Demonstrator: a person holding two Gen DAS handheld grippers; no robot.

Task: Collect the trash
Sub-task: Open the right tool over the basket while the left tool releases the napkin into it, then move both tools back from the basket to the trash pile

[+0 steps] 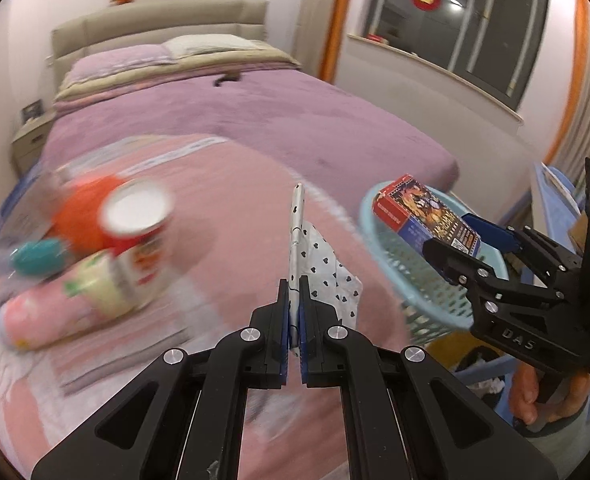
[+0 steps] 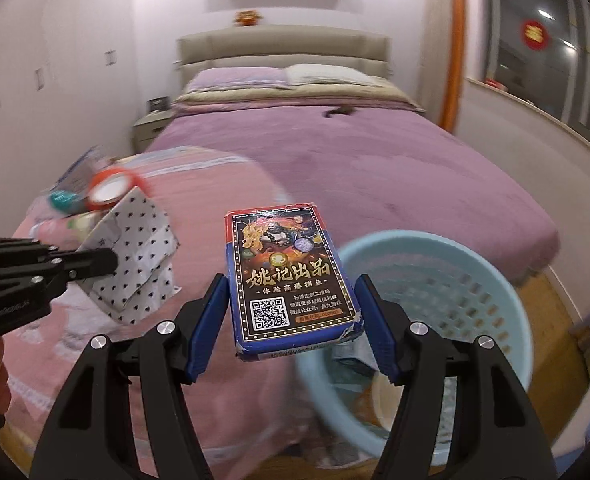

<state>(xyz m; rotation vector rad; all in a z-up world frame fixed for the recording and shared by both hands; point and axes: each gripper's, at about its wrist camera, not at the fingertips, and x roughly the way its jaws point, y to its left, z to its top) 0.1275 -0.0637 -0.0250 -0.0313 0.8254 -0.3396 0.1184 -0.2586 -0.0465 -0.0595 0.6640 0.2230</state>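
Observation:
My left gripper is shut on a white paper bag with black hearts, seen edge-on and held above the pink blanket; the bag also shows in the right wrist view. My right gripper holds a blue and red card box between its blue pads, at the left rim of the light blue perforated basket. In the left wrist view the box sits over the basket. A red-rimmed cup, a teal lid and a pink wrapper lie blurred on the blanket.
A bed with a purple cover fills the back, with a pink blanket at its foot. A nightstand stands at the left. A window and an orange-edged curtain are at the right. Blue furniture stands beyond the basket.

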